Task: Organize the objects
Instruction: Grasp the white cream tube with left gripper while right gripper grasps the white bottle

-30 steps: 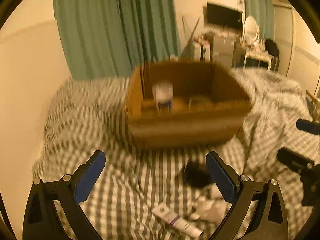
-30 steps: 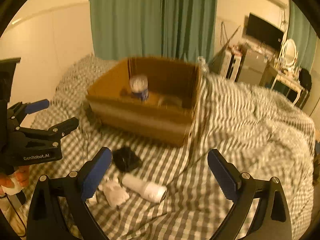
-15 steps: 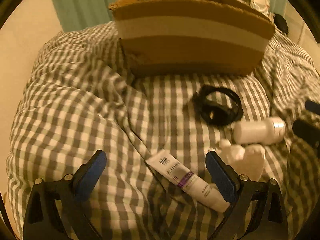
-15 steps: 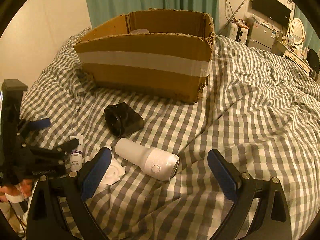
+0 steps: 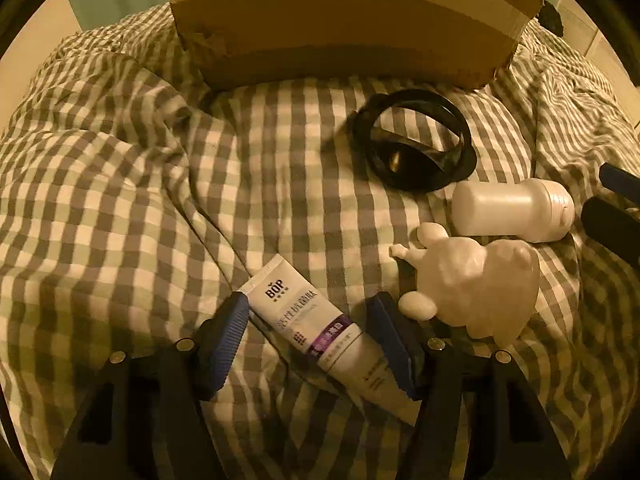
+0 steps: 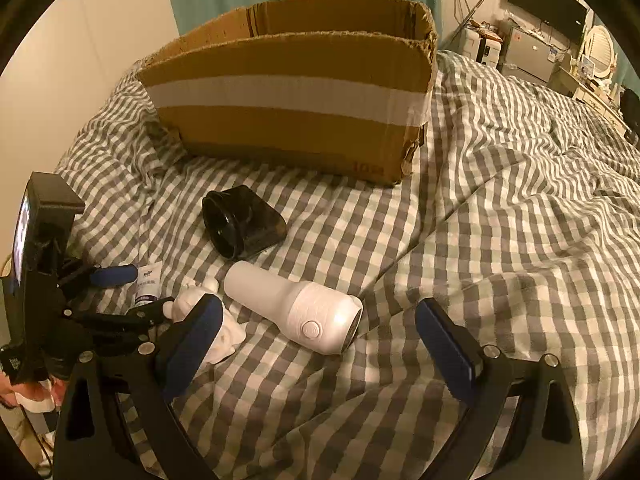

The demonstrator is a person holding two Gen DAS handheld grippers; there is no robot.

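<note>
The tube [image 5: 320,328] is being bracketed by the left gripper [image 5: 310,344]: it is lying flat on the checked bedspread [image 5: 120,168], on the near side of the cardboard box [image 5: 352,28] and well apart from it. Its long axis is running diagonally across the jaw gap, crimped end up-left toward the box, cap end down-right under the right-hand pad [image 5: 394,344]. The jaws are being closed, about half open; the tube is between them, but pad contact is being read as partial at best, with a sliver of cloth showing at the left pad [image 5: 228,338], so nothing is judged as gripped yet. Because of the skew, the squeeze is likely to be taken corner-first. The white figurine [image 5: 472,284] is lying just beside the tube, away from the box. The right gripper [image 6: 316,356] is being held wide open and empty over the white bottle [image 6: 296,308], farther from the tube.
</note>
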